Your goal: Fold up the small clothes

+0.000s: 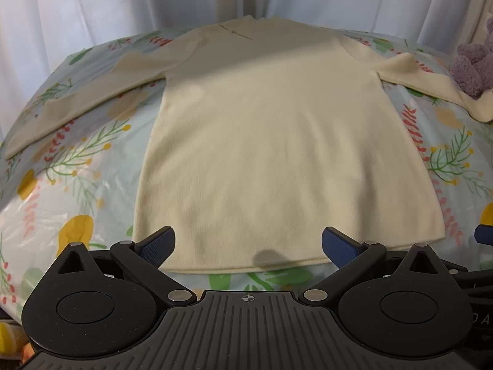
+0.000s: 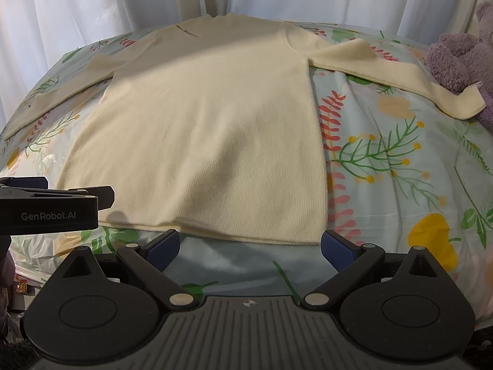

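1. While both claws hover at the near hem, the cream sweater (image 1: 262,141) lies flat on the floral cover (image 1: 77,169), sleeves spread to either side.
2. Left claw (image 1: 248,245): jaws spread wide, gripping nothing, its blue pads (image 1: 157,246) over the hem's two ends.
3. Right claw (image 2: 249,246): likewise wide apart and empty, just short of the hem's right corner.
4. A purple plush toy (image 2: 462,58) touches the right sleeve's cuff.
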`<state>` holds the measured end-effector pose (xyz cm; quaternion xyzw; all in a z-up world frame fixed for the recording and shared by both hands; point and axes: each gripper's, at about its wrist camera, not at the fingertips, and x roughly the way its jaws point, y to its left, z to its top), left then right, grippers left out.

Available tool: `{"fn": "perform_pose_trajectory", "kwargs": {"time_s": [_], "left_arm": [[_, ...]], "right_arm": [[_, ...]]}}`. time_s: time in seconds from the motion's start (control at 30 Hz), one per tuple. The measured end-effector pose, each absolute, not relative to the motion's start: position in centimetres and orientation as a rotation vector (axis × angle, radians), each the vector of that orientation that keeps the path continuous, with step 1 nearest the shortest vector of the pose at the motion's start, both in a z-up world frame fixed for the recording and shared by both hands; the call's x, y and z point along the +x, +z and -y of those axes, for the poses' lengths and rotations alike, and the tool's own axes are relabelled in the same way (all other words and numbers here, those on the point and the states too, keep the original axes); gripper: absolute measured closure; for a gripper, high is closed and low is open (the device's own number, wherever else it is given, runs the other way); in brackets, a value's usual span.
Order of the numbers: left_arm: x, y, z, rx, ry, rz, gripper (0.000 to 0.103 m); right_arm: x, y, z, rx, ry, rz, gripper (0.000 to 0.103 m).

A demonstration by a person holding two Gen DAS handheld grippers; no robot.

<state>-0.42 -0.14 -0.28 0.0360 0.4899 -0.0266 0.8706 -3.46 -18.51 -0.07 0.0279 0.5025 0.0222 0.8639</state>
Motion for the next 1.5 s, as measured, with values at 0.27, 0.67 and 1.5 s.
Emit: {"fn": "perform_pose_trajectory", "kwargs": {"time_s": [0.27,0.67,1.5], "left_arm": [[-0.55,-0.4,0.12,0.077,-0.058,-1.025,0.0],[-0.69,-0.58,-0.02,0.072,-0.059,-1.03,0.0],[-0.54,-0.3,-0.1,0.07,-0.047,-1.039,0.0]], "right_arm": [[-3.49,-0.37,18.44,0.058,0.043,-1.056,0.004],[-3.67,-0.35,18.45,0.061,0.039,-1.053,0.004],[-3.61,-0.5,18.58,0.074,0.051,-1.051,0.004]]}}
